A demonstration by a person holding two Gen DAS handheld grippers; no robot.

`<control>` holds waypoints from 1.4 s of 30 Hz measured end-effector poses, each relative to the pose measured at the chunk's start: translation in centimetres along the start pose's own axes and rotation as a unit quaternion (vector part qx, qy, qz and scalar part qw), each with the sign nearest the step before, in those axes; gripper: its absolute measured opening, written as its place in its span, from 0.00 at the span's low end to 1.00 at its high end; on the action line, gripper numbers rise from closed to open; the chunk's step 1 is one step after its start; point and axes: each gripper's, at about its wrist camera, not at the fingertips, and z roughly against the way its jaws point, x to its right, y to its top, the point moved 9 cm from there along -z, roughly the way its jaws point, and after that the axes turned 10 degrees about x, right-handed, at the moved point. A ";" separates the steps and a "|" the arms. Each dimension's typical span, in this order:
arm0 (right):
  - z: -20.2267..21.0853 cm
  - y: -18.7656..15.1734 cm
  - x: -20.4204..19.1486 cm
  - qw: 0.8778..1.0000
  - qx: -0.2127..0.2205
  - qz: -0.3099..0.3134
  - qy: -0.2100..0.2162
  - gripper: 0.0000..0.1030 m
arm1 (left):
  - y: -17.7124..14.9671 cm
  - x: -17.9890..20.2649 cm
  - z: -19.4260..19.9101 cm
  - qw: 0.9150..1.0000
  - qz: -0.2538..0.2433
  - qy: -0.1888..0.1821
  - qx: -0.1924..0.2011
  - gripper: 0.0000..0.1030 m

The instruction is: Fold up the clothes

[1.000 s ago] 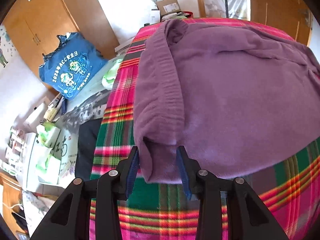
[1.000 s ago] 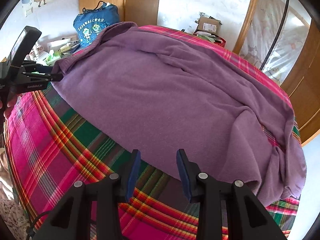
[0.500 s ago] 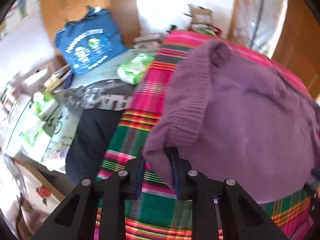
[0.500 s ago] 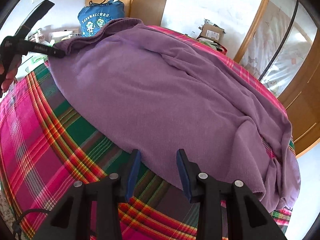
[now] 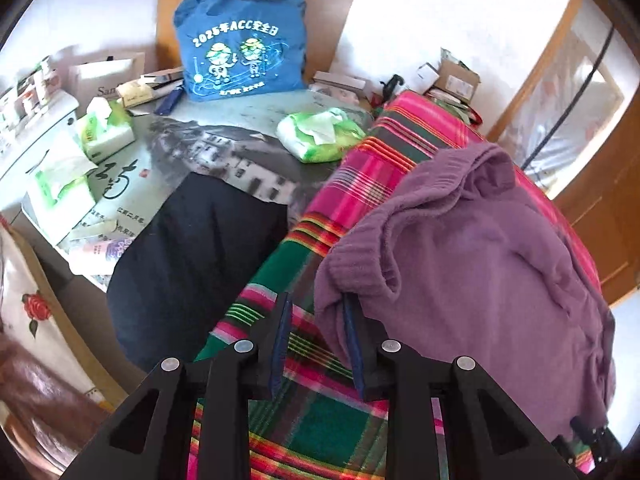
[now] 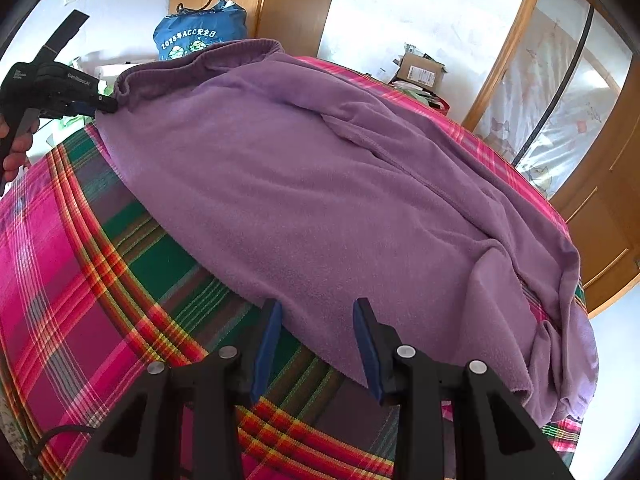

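Note:
A purple fleece sweater (image 6: 320, 180) lies spread over a pink and green plaid blanket (image 6: 80, 260). In the left wrist view its ribbed corner (image 5: 360, 264) is bunched up and hangs between the fingers of my left gripper (image 5: 316, 340). The jaws are opening: the cloth rests against the right pad, and plaid shows in the gap beside the left pad. The right wrist view shows that left gripper (image 6: 106, 107) at the sweater's far left corner, held by a hand. My right gripper (image 6: 318, 336) hovers open over the near hem, gripping nothing.
Left of the blanket lie a dark garment (image 5: 192, 264), a blue printed bag (image 5: 240, 52), tissue packs (image 5: 108, 128) and a green wipes pack (image 5: 320, 136). A cardboard box (image 6: 420, 70) sits at the far end. Wooden doors (image 6: 600, 220) stand on the right.
The left gripper rolled and shifted along the sweater's edge, closed on the ribbed corner, bunched it up, and has now parted its jaws a little. The right gripper stayed put.

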 end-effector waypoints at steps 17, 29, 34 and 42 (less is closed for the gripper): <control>0.3 0.1 -0.4 1.000 0.018 -0.004 0.006 0.37 | -0.7 1.0 2.8 0.996 -0.058 0.003 0.066 0.36; 0.3 0.3 -0.8 1.000 0.026 -0.005 0.005 0.37 | -1.5 2.8 1.0 0.990 -0.128 0.038 0.054 0.36; 0.1 0.7 -1.0 0.999 0.034 0.006 0.001 0.37 | -1.1 2.7 -0.4 0.993 -0.109 0.036 0.032 0.36; -0.6 1.5 -1.0 0.999 0.037 0.023 -0.019 0.37 | 0.3 2.2 -0.5 0.997 -0.067 0.031 0.038 0.23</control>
